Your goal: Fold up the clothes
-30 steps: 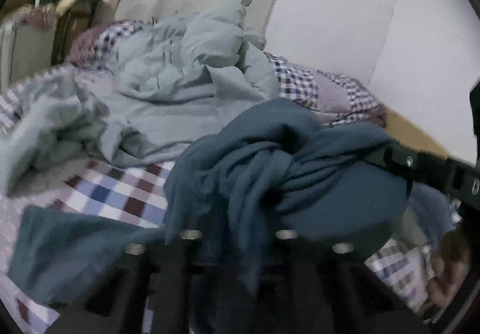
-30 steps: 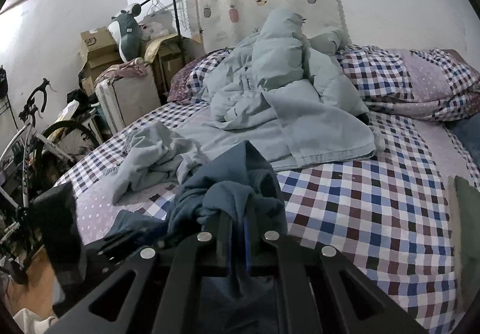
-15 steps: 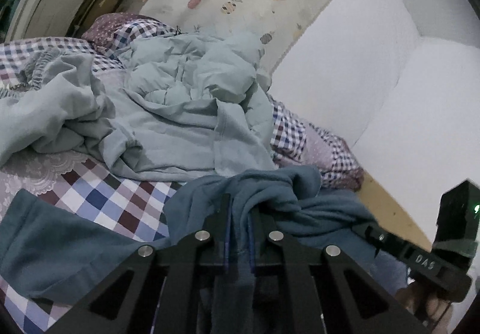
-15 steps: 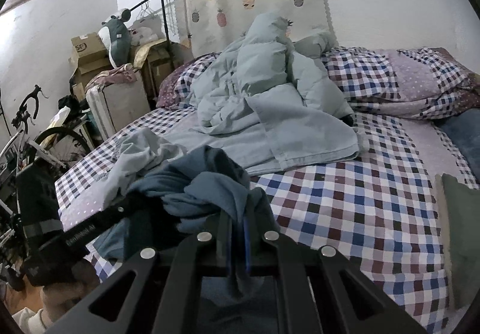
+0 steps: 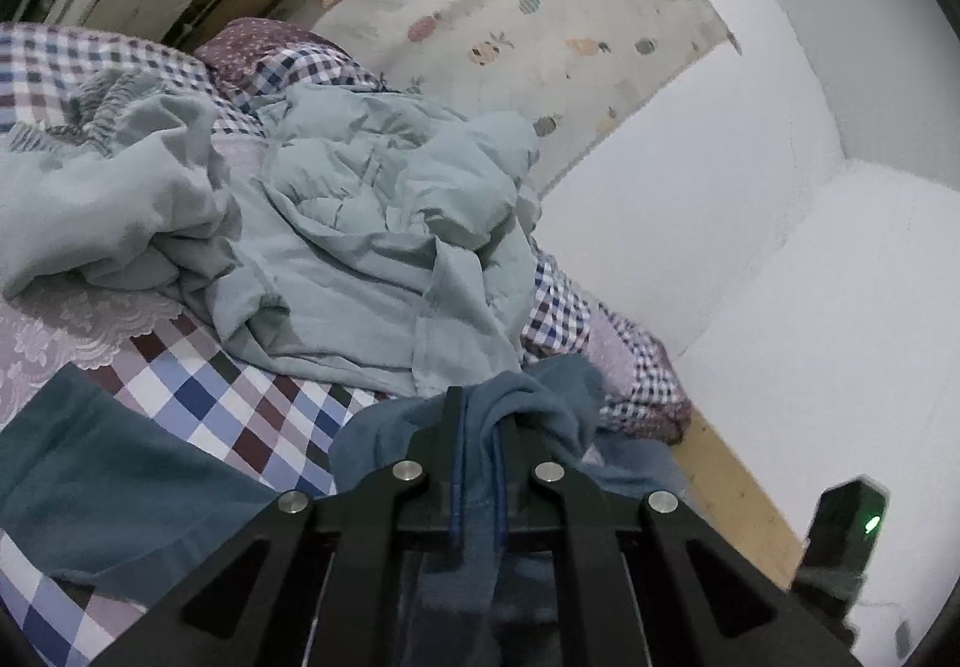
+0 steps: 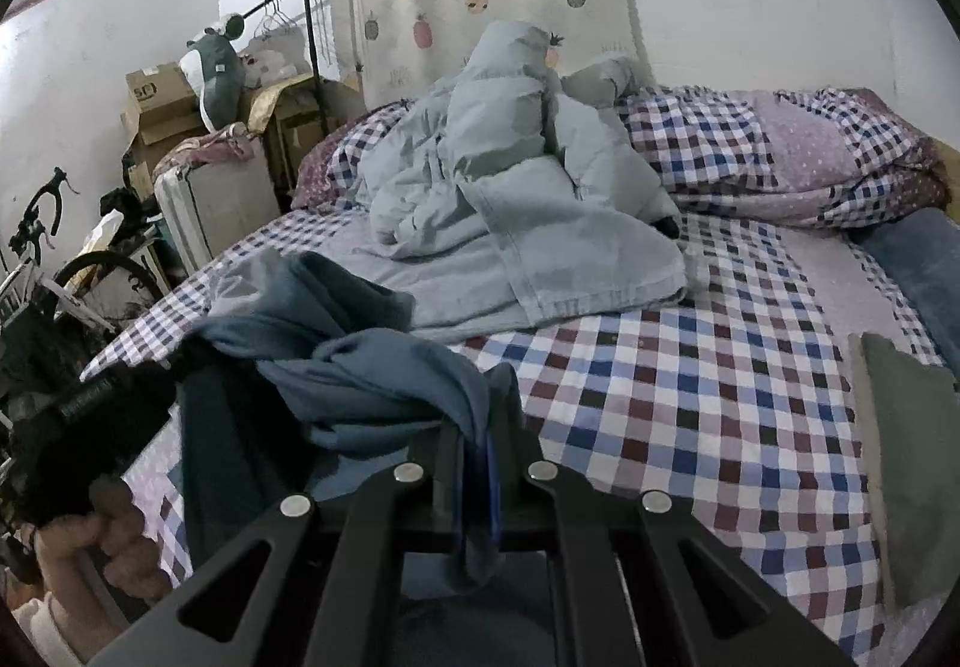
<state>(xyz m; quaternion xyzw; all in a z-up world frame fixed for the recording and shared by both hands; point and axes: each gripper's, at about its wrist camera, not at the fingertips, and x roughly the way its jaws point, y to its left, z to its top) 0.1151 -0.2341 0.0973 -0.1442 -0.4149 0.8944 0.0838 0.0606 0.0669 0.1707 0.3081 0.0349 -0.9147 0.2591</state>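
A dark blue garment (image 5: 528, 415) is bunched between my two grippers above the checkered bed (image 5: 198, 385). My left gripper (image 5: 480, 421) is shut on a fold of it, with cloth hanging down between the fingers. In the right wrist view the same blue garment (image 6: 384, 367) drapes to the left, and my right gripper (image 6: 477, 445) is shut on its edge. The left gripper's body (image 6: 90, 415) shows at the left there, held by a hand (image 6: 114, 535). Another part of the blue cloth (image 5: 120, 487) lies flat on the bed at lower left.
A pale blue-grey quilt and clothes (image 6: 516, 223) are heaped mid-bed, with more grey cloth (image 5: 108, 199) at the left. Checkered pillows (image 6: 798, 163) line the wall. A folded grey-green piece (image 6: 906, 463) lies at the right edge. Boxes, a suitcase (image 6: 210, 199) and a bicycle (image 6: 54, 271) stand beside the bed.
The left gripper has swung up and away, so less blue cloth fills its view. In the right view the blue garment has stretched out to the left between the grippers.
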